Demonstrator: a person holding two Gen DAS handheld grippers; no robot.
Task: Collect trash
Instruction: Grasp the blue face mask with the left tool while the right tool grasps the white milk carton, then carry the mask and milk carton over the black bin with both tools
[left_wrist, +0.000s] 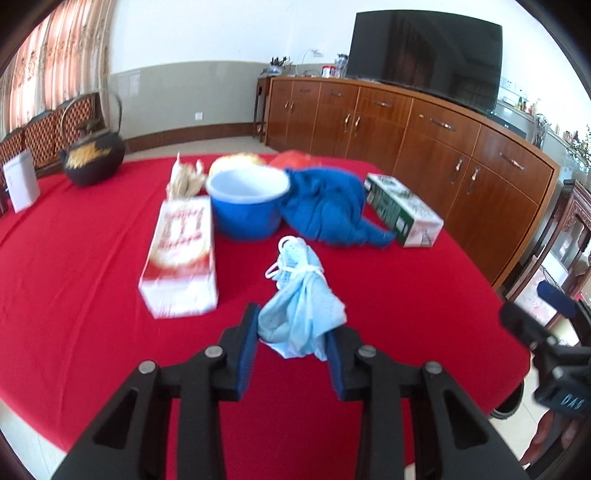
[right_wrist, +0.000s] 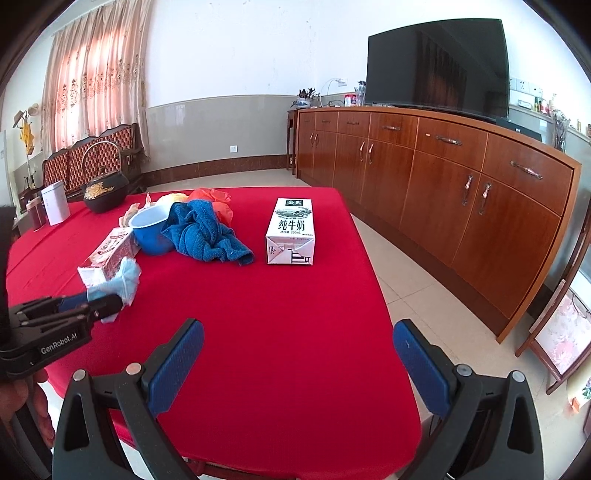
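Observation:
A crumpled light-blue face mask (left_wrist: 299, 295) lies on the red tablecloth (left_wrist: 74, 258) with its near end between my left gripper's (left_wrist: 292, 323) blue pads, which press on it from both sides. The right wrist view shows the same mask (right_wrist: 125, 277) bunched at the tip of the left gripper (right_wrist: 107, 304). My right gripper (right_wrist: 299, 326) stands wide open above the near right part of the table, nothing between its fingers. A green-and-white milk carton (right_wrist: 291, 232) lies ahead of it. A red-and-white carton (left_wrist: 181, 254) lies left of the mask.
A blue bowl (left_wrist: 247, 206), a blue cloth (left_wrist: 328, 206), an orange bag (left_wrist: 295, 160) and a dark teapot (left_wrist: 92, 158) sit farther back. A long wooden cabinet (right_wrist: 443, 184) with a TV (right_wrist: 436, 62) runs along the right. A chair (right_wrist: 554, 332) stands near the table's right corner.

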